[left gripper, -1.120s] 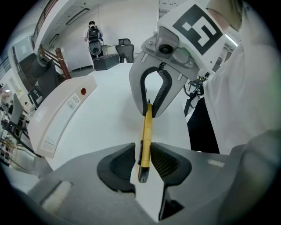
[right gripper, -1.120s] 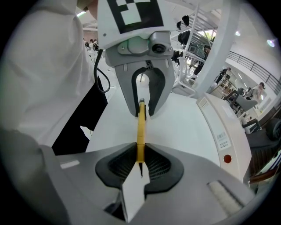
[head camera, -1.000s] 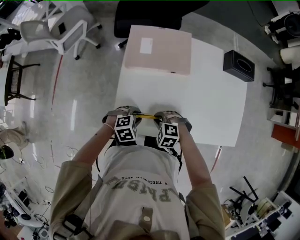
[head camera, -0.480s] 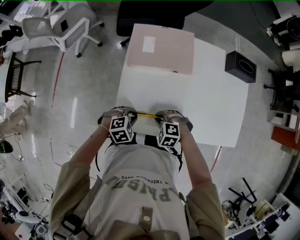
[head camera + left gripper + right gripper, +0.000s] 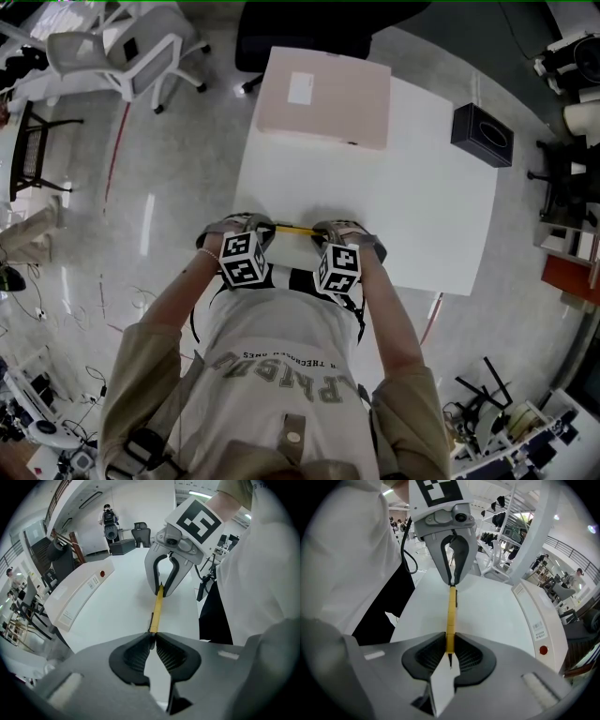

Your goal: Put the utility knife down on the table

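A slim yellow utility knife (image 5: 293, 229) is held level between my two grippers, just over the near edge of the white table (image 5: 422, 216). My left gripper (image 5: 267, 228) has its jaws closing, and the tips pinch one end of the knife (image 5: 158, 609). My right gripper (image 5: 321, 232) is shut on the other end, with the knife (image 5: 451, 616) running through its ribbed pads. In the left gripper view, the right gripper (image 5: 161, 590) faces me across the knife. In the right gripper view, the left gripper (image 5: 452, 584) does the same.
A flat pinkish box (image 5: 323, 98) lies at the table's far end and a black box (image 5: 480, 134) sits at the far right corner. A black chair (image 5: 300, 28) stands behind the table, a white chair (image 5: 122, 52) on the floor to the left.
The left gripper's marker cube has shifted slightly to the left. The knife and the right gripper have stayed where they were.
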Demonstrator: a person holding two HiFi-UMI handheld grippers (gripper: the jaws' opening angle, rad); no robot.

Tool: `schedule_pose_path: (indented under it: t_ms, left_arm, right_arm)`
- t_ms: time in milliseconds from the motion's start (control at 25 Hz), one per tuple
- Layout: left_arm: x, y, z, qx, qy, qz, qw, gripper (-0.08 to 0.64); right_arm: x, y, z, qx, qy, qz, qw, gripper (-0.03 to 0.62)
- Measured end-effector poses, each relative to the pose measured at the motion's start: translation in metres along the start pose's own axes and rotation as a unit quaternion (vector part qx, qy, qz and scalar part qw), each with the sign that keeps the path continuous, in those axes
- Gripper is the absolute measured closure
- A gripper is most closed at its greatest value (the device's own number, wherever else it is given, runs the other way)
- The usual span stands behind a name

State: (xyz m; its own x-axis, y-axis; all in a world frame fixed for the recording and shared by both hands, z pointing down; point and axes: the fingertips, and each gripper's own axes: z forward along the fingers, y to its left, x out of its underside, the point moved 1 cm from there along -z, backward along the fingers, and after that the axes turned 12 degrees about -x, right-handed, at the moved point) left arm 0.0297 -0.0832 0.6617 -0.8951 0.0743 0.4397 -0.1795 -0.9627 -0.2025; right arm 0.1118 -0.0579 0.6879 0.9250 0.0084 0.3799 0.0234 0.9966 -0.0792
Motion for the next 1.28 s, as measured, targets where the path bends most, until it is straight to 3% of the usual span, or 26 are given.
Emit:
schedule_pose_path:
  t_ms: [760,880,1280]
  left_arm:
    - [0.001,-0.01,-0.003,-0.021,0.0,0.021,0.9996,0.512]
    - [0.003,-0.014,-0.004,-0.025,0.005,0.018,0.9995,0.551]
    - [0.013,-0.021,-0.001,-0.023,0.012,-0.002,0.9997,0.551]
  right_arm:
    - [0.001,0.009,0.002,0.054,0.002,-0.009,0.999,0.518]
    - [0.002,0.014,0.003,0.057,0.005,-0.012,0.998,0.506]
    - [0.005,0.017,0.006,0.057,0.006,-0.012,0.998,0.531]
